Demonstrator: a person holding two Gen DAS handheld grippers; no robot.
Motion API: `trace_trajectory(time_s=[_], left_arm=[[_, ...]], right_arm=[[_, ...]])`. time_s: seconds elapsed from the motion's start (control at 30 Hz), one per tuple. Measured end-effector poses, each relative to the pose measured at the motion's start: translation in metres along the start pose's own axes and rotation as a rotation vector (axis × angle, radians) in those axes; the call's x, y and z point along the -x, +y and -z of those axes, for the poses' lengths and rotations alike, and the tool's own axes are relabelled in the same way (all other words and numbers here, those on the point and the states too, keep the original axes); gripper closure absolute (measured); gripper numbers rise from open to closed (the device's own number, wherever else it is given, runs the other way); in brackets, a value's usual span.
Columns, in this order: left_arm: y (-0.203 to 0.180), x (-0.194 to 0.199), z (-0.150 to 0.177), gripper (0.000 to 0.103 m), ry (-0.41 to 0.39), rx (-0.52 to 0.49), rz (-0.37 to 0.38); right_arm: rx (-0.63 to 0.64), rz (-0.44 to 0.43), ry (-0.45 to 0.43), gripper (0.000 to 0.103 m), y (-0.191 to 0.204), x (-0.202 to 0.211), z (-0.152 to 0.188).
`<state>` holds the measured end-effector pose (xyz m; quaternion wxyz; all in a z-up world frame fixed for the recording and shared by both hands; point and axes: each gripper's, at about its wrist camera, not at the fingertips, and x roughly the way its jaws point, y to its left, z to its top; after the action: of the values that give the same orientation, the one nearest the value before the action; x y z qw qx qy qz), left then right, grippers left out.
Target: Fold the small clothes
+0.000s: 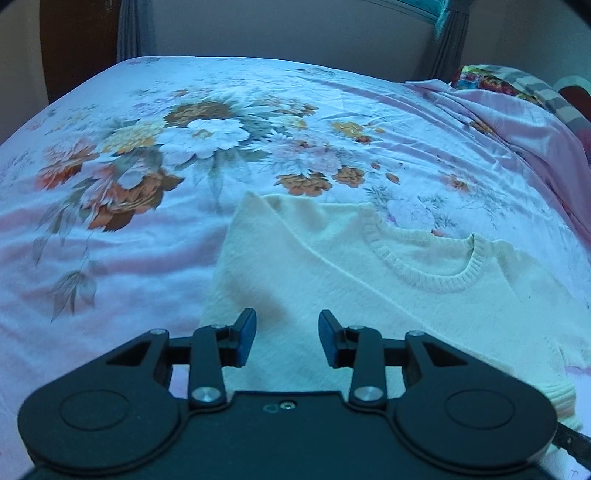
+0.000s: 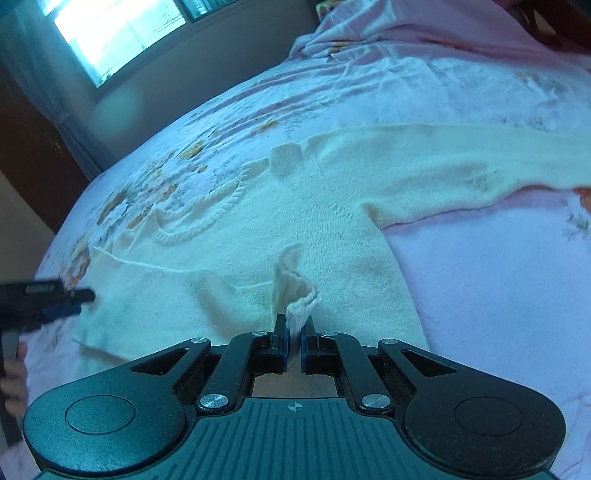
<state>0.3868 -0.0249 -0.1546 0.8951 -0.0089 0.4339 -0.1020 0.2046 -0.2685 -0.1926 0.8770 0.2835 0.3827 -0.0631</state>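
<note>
A small cream knitted sweater (image 1: 369, 273) lies on the floral bedsheet (image 1: 147, 155), neck away from me. Its left side is folded over the body. My left gripper (image 1: 287, 338) is open and empty just above the folded left part. In the right wrist view the sweater (image 2: 258, 236) lies flat with its right sleeve (image 2: 461, 162) stretched out to the right. My right gripper (image 2: 294, 332) is shut on a ribbed cuff (image 2: 299, 295) lying over the sweater's body. The left gripper (image 2: 70, 297) shows at the left edge of the right wrist view.
Bunched pink bedding (image 1: 524, 125) and a colourful patterned cloth (image 1: 487, 79) lie at the far right of the bed. A wall and curtains (image 1: 447, 40) stand behind the bed. A window (image 2: 118, 33) is beyond the bed's far edge.
</note>
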Motion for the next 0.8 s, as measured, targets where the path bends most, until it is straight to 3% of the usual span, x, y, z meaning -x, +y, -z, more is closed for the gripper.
trace_trajectory(time_s=[0.07,0.13,0.17,0.37,0.43,0.47,0.6,0.73,0.8], left_arm=[[-0.003,-0.006,0.000,0.068,0.007,-0.004,-0.006],[-0.003,-0.010,0.002,0.068,0.018,0.001,-0.003],[-0.002,-0.011,0.003,0.068,0.018,0.000,-0.006],[0.009,-0.014,0.004,0.068,0.029,0.031,-0.026],[0.011,-0.014,0.004,0.068,0.026,0.026,-0.039],[0.012,-0.014,0.004,0.068,0.028,0.022,-0.042],[0.016,-0.017,0.002,0.068,0.025,0.035,-0.033],[0.016,-0.018,-0.007,0.068,-0.002,0.047,0.006],[0.014,-0.022,-0.012,0.068,-0.007,0.054,0.013]], right_arm=[[-0.003,0.001,0.005,0.082,-0.004,0.007,0.000],[0.009,0.010,-0.018,0.044,-0.007,0.017,0.001],[0.010,0.010,-0.033,0.042,-0.009,0.021,0.003],[0.012,0.033,-0.016,0.047,-0.013,-0.008,-0.009],[0.033,0.022,-0.002,0.084,-0.010,-0.017,-0.013],[0.039,0.020,0.005,0.090,-0.009,-0.021,-0.014],[0.093,0.019,-0.036,0.097,-0.003,-0.014,-0.014],[0.102,0.026,-0.166,0.098,-0.003,0.017,-0.015],[0.109,0.075,-0.134,0.098,-0.009,0.013,-0.008]])
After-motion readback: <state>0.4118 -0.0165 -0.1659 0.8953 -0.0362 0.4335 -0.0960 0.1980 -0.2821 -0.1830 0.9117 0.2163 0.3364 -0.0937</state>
